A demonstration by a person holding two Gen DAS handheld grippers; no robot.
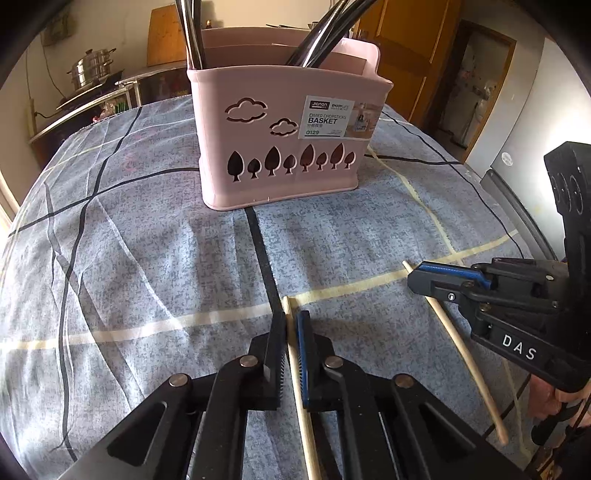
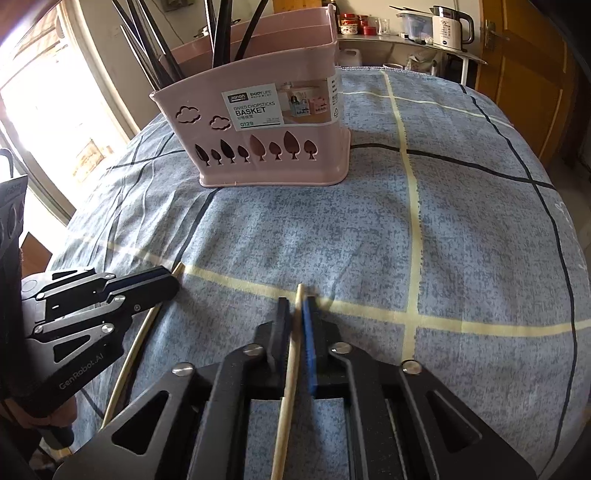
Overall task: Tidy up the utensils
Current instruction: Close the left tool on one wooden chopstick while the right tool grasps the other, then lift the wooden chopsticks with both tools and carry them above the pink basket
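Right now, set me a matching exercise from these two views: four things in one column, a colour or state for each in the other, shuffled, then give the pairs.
Things:
1. left gripper
2. basket
3. tablecloth
4. dark utensils

States:
A. pink, with cloud and tree cut-outs
B. blue-grey with dark and cream lines
C. closed on a pale wooden chopstick
D. standing upright inside a container

Pairs: 1-C, 2-A, 3-B, 4-D

The right gripper is likewise closed on its own chopstick.
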